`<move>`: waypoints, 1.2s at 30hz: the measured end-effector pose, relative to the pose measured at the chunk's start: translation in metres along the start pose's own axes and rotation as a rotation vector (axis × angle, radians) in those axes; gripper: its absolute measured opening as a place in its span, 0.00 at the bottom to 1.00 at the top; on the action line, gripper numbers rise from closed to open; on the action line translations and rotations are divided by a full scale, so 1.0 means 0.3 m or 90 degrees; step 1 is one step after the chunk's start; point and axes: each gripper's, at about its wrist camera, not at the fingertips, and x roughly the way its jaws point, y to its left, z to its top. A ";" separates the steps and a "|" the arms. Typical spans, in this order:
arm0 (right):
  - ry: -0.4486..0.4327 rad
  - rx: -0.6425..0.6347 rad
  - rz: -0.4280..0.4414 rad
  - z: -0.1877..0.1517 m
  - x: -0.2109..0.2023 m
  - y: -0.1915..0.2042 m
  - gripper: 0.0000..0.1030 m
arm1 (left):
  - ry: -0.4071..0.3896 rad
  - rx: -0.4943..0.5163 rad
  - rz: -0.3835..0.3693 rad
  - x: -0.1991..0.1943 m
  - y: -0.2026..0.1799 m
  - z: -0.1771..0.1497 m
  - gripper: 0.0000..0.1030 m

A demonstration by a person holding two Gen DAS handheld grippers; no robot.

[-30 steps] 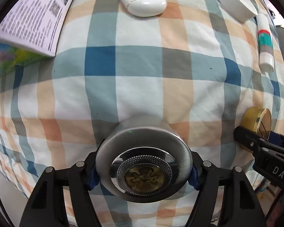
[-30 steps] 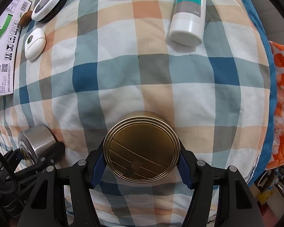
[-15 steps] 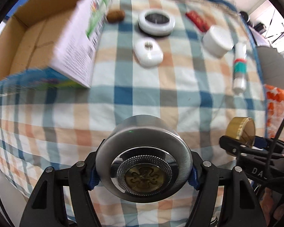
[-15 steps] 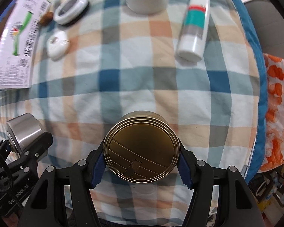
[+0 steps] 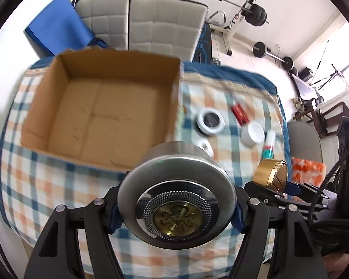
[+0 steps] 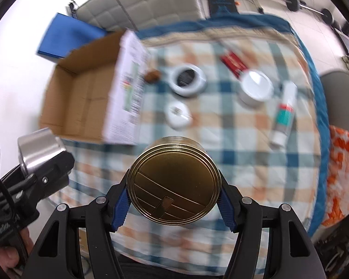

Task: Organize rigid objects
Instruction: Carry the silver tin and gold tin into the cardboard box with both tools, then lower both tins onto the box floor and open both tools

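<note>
An empty cardboard box (image 5: 100, 114) is seen on the checked cloth (image 5: 58, 186), evidently the destination. A silver tin (image 5: 176, 200) is clamped half-wide in the left gripper (image 5: 176, 211) and a gold tin (image 6: 174, 183) likewise in the right gripper (image 6: 174, 200), both held above the cloth. Each must next be carried over the box and released.

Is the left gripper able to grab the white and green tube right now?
Probably not. The left gripper is already shut on a silver tin, so nothing else fits. The tube lies uncovered on the checked cloth.
</note>
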 end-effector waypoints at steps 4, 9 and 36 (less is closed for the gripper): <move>-0.021 -0.011 0.008 0.135 0.113 0.140 0.65 | 0.007 -0.002 -0.009 0.019 0.149 0.133 0.67; -0.022 -0.007 0.002 0.298 0.268 0.294 0.65 | 0.050 -0.008 -0.014 0.135 0.361 0.326 0.67; 0.083 0.115 -0.036 0.785 1.004 0.395 0.66 | 0.260 -0.113 -0.082 0.732 0.568 0.613 0.67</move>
